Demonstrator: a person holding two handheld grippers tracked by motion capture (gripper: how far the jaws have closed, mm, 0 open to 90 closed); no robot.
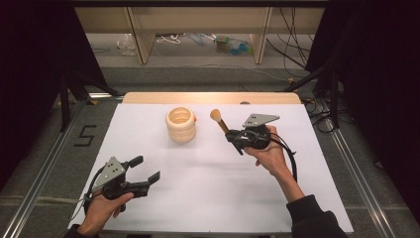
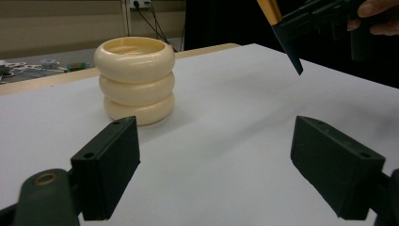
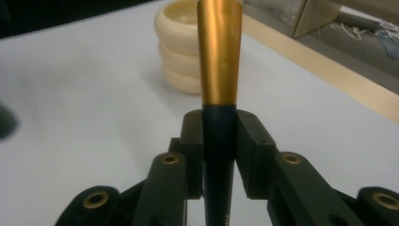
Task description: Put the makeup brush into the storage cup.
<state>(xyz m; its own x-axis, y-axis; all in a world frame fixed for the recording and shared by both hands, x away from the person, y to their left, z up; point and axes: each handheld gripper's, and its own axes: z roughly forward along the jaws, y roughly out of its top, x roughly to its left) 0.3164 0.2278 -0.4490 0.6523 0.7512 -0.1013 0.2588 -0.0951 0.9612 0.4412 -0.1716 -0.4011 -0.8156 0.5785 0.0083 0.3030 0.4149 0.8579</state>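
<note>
The person's left hand (image 1: 101, 208) enters from the bottom left, wrapped around the handle of the left tongs (image 1: 148, 171), which lie low and point to the right and slightly away. Their two black jaws stand wide apart with nothing between them. The right forearm, in a dark sleeve, reaches in from the bottom right, and the right hand (image 1: 270, 153) holds the right tongs (image 1: 233, 136) raised, apparently clear of the desk, aimed up and left. Those jaws are pressed together on a slim dark handle (image 3: 219, 155).

Cream ribbed holder (image 1: 181, 124), gold-and-black brush (image 3: 219, 84), white table (image 1: 208, 173), black claws.
</note>
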